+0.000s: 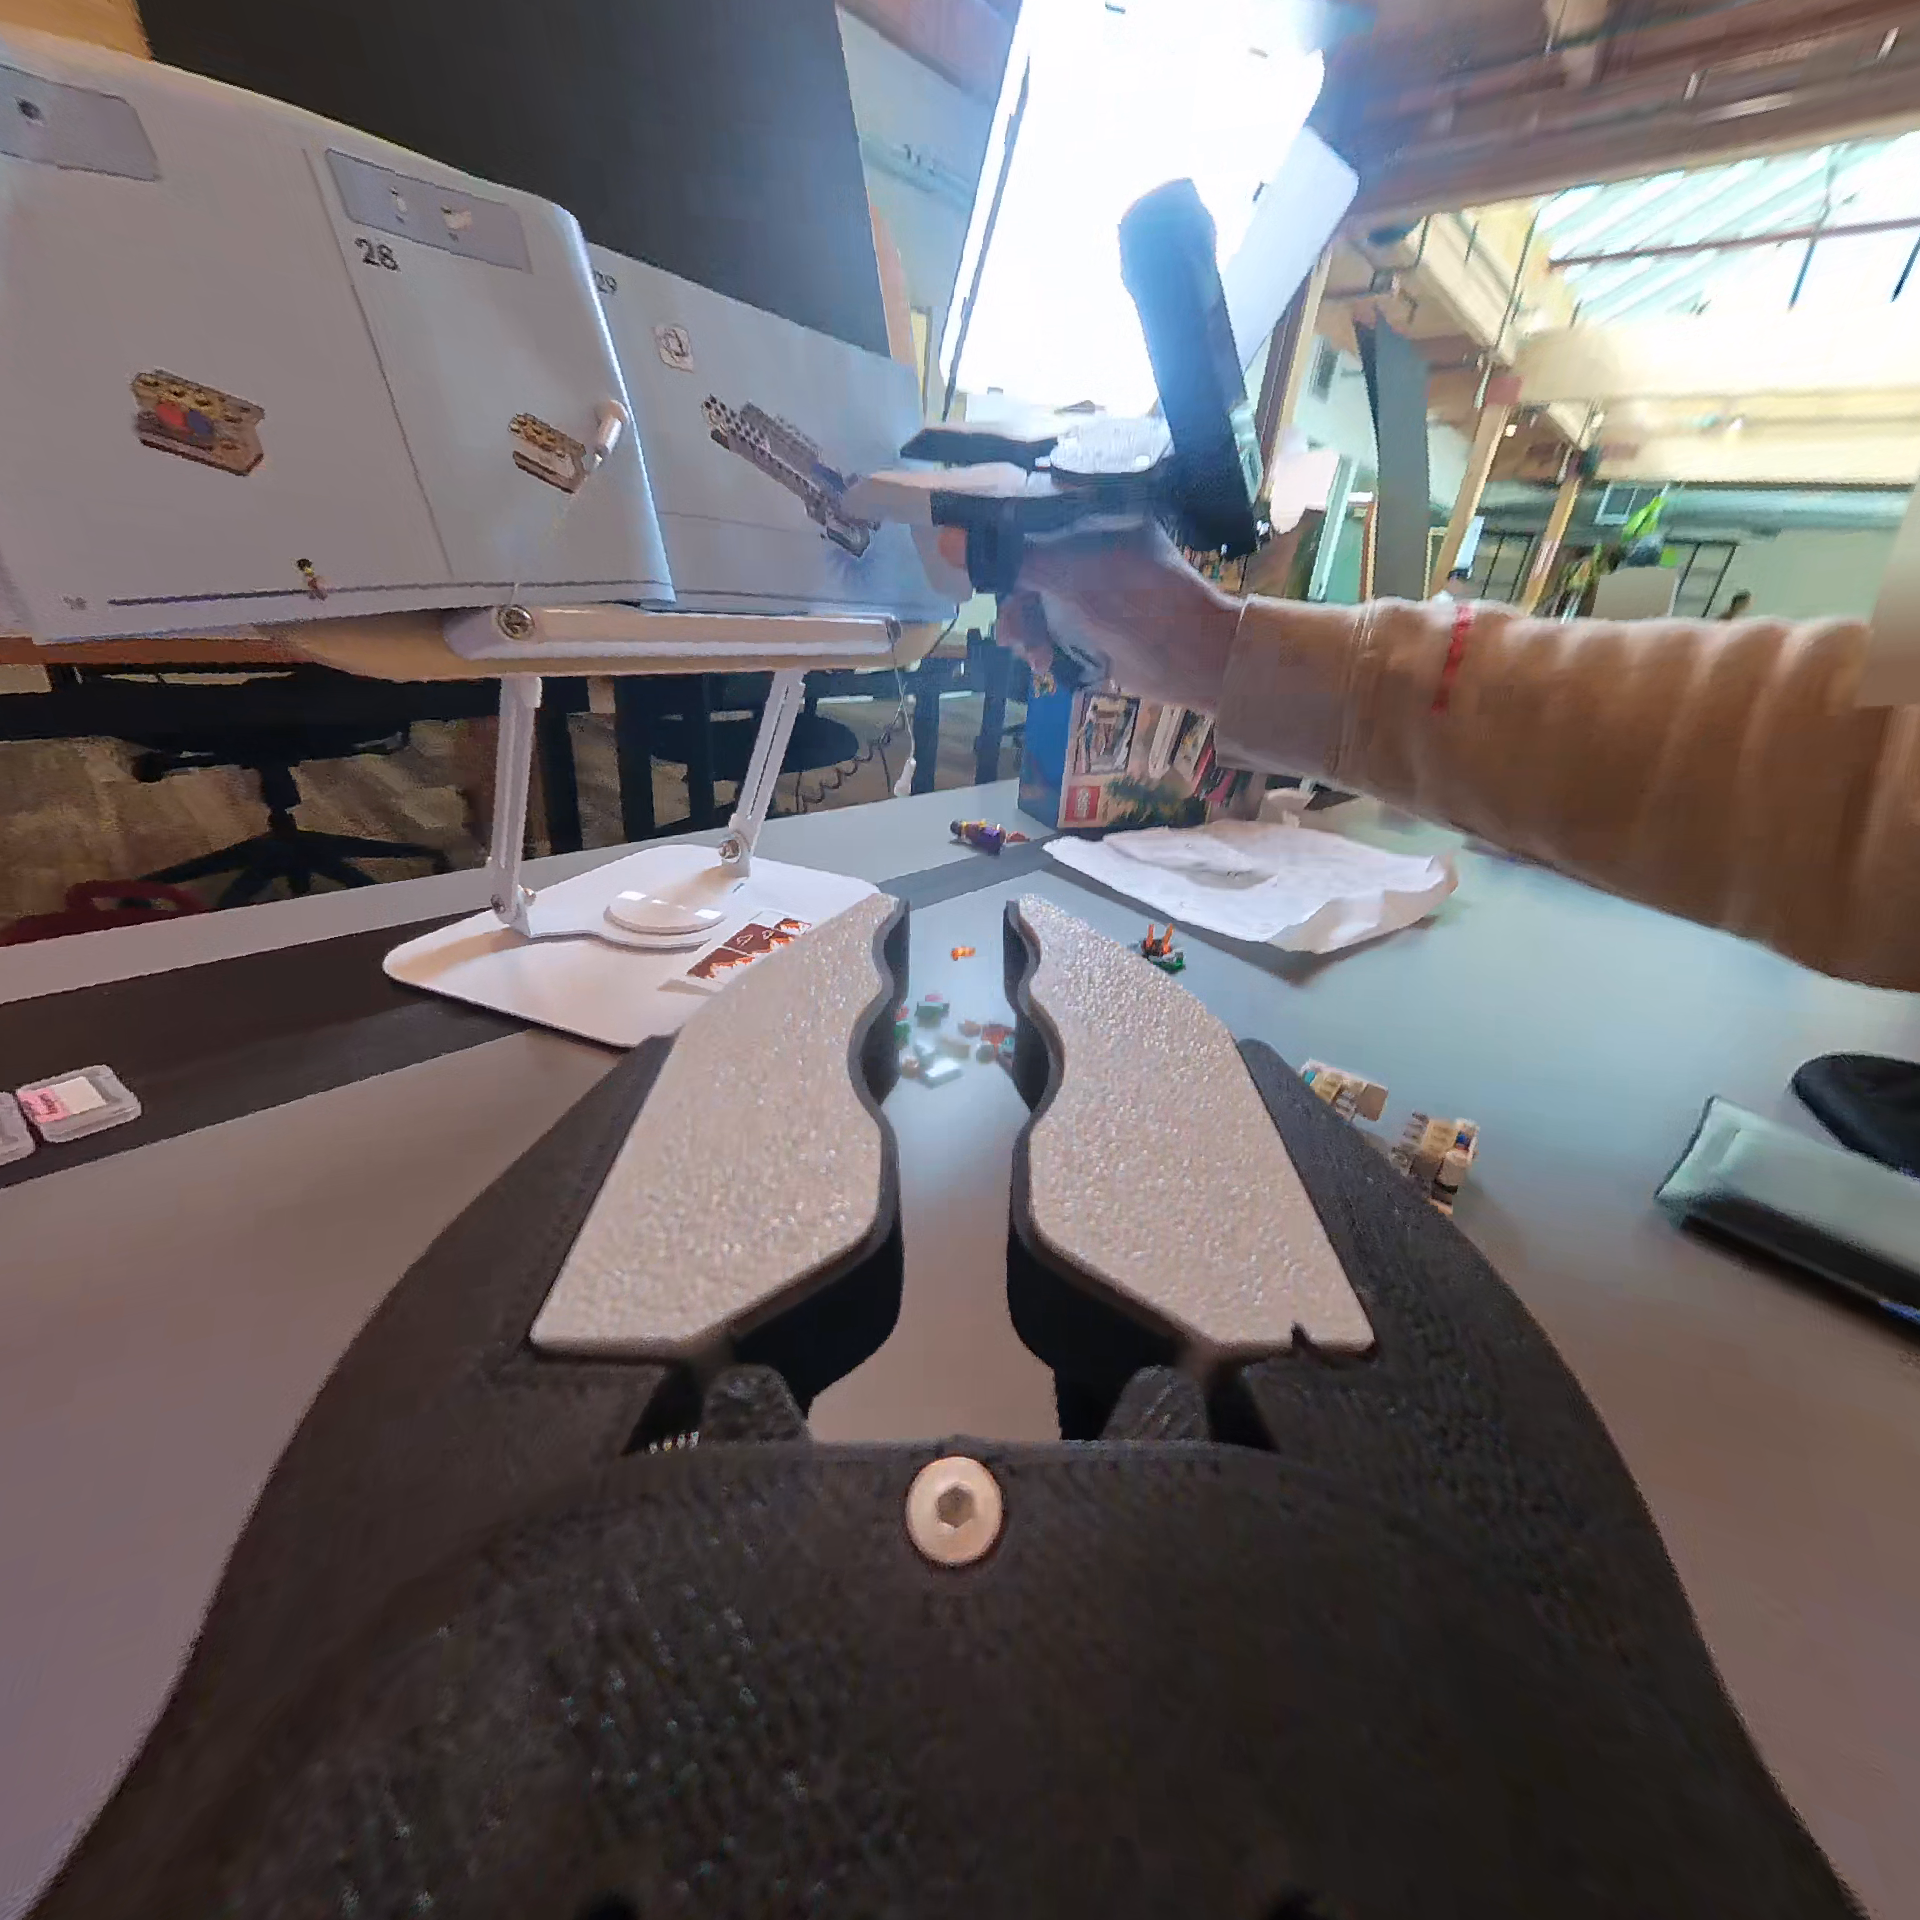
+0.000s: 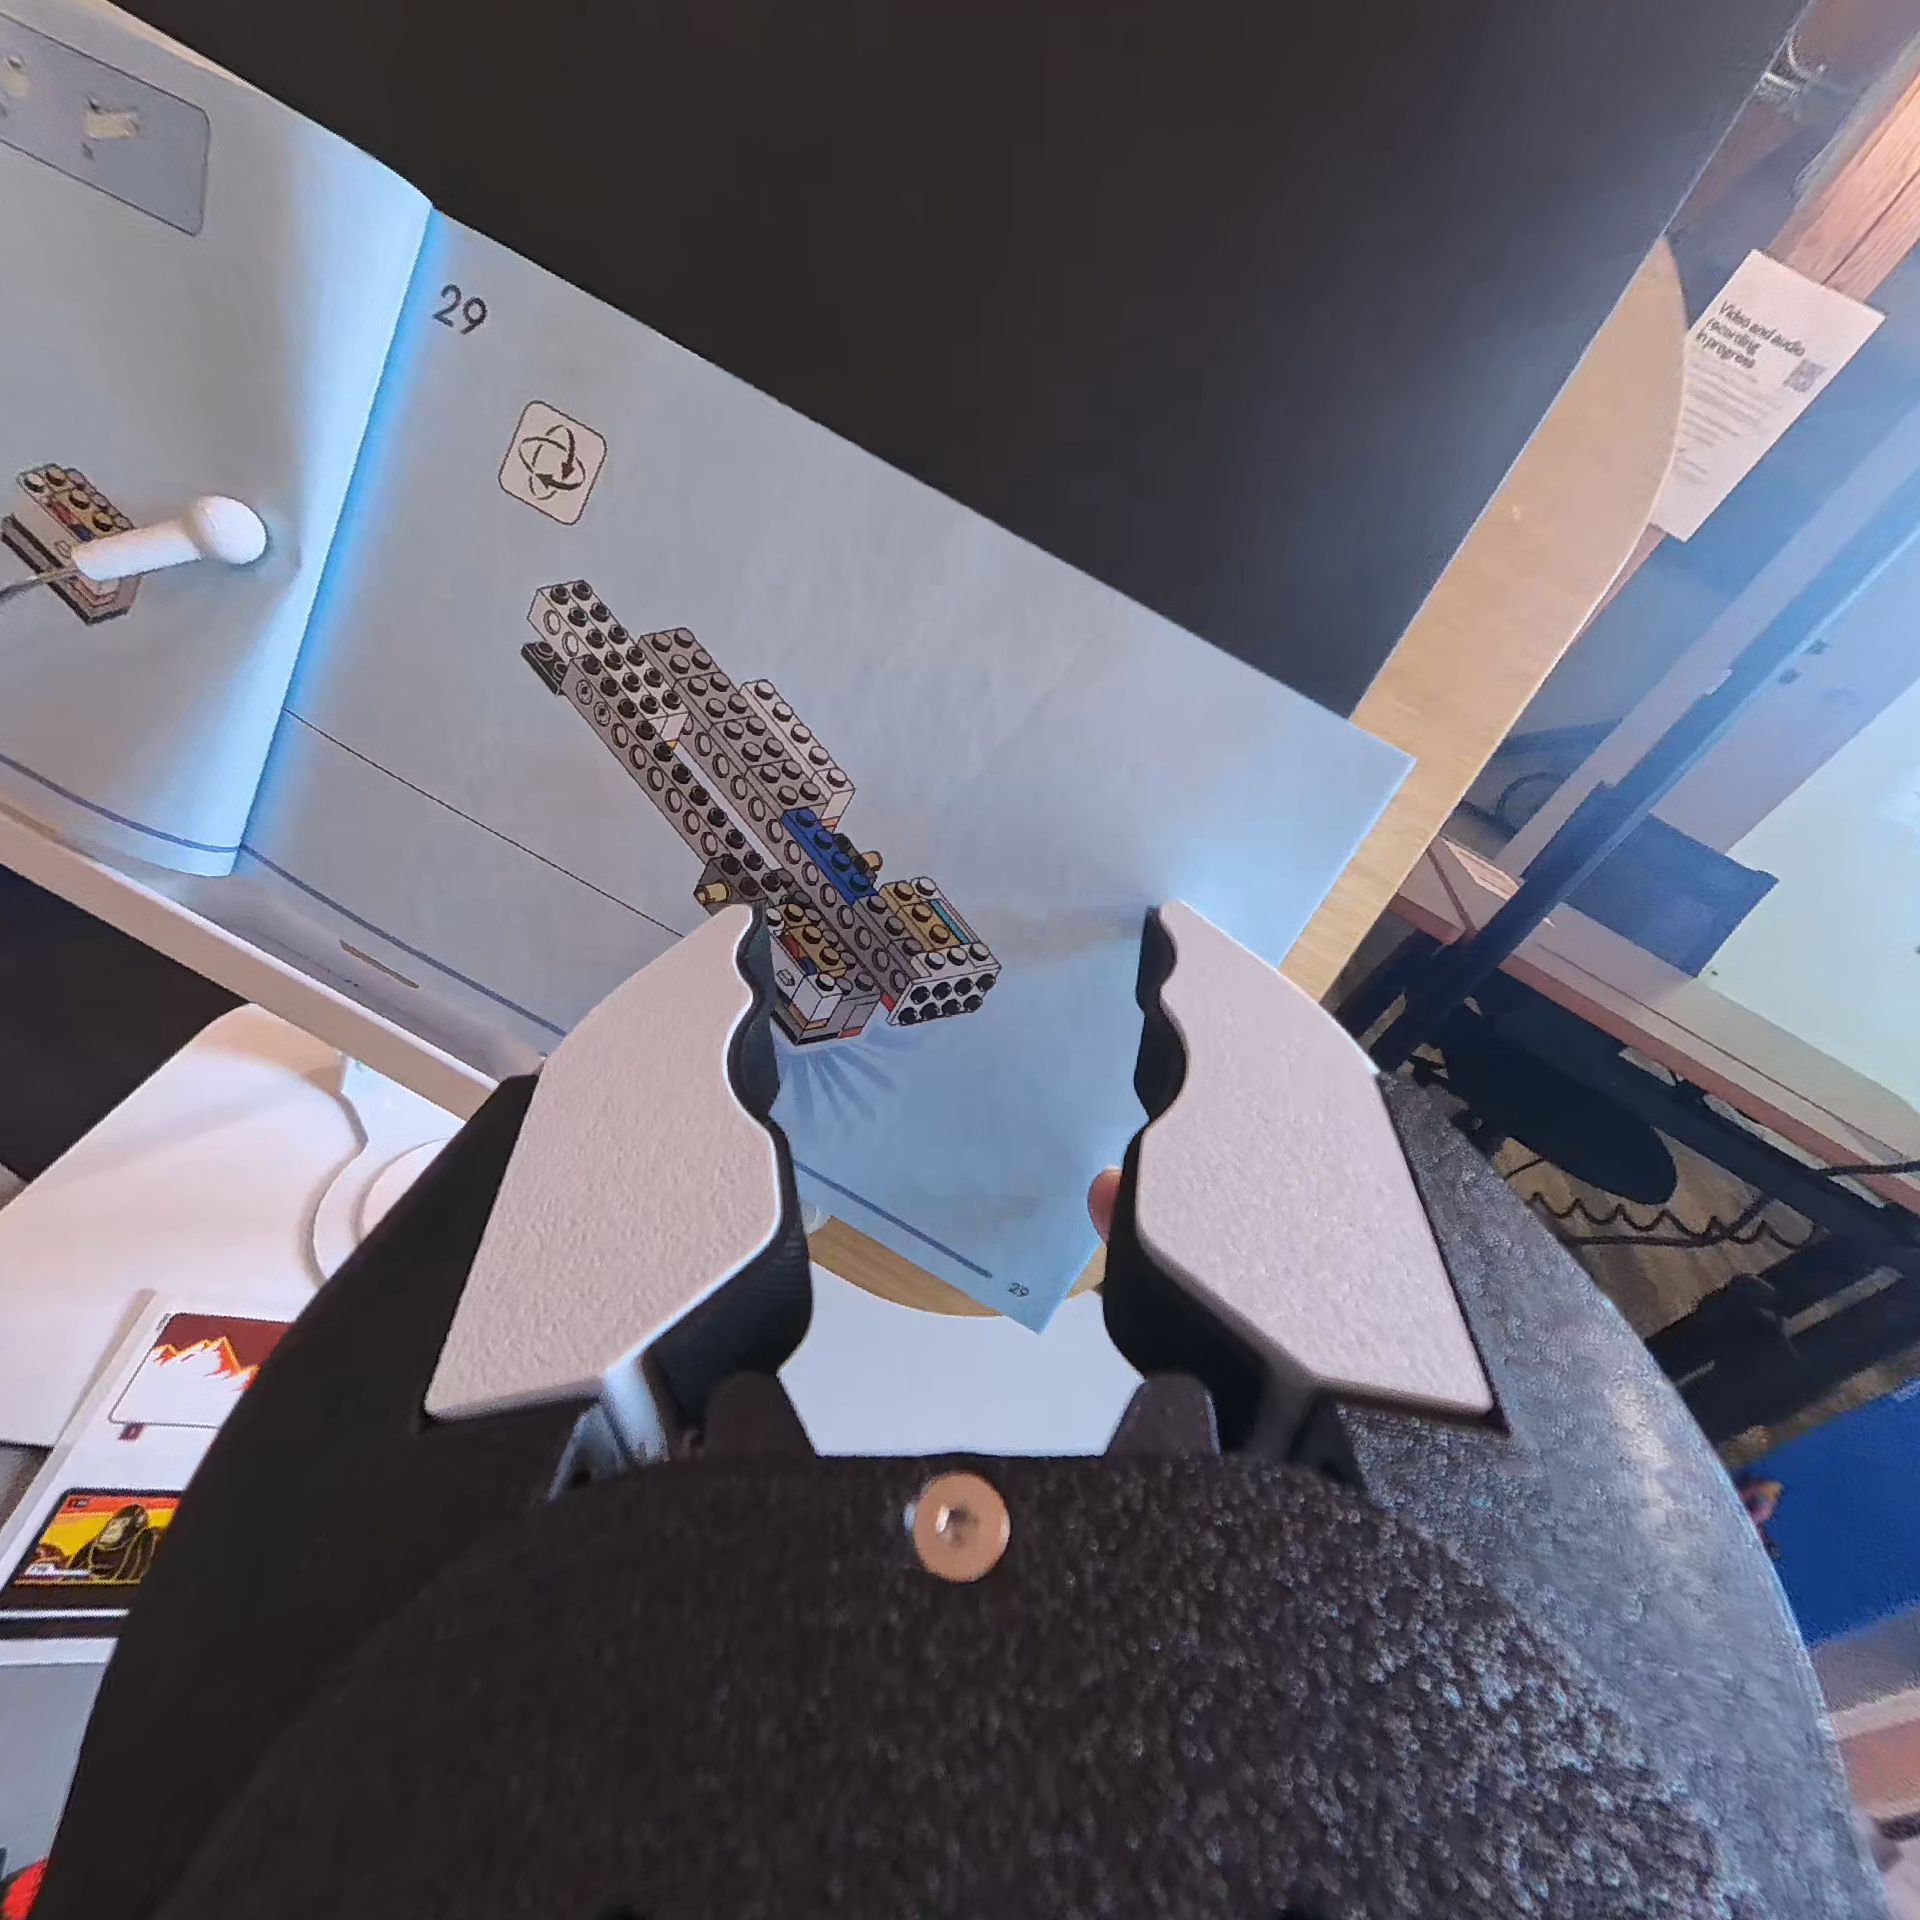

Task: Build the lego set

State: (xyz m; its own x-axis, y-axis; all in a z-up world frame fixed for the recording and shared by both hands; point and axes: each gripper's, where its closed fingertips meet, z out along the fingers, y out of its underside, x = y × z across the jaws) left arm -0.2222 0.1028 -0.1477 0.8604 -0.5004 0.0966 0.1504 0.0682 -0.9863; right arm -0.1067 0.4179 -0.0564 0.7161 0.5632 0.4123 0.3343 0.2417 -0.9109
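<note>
Pale-blue paper is the concern: the right gripper [image 2: 945,935], jaws spread and empty, faces the instruction booklet [image 2: 935,790] on its white stand [image 1: 623,935]; pinch only the page's lower corner. The left gripper [image 1: 954,914], slightly parted and empty, hangs above loose bricks [image 1: 951,1044] on the table [image 1: 1558,1039].

Left wrist view looks low across the table [image 1: 1558,1039]; right faces the shared booklet [image 2: 935,727] closely.
</note>
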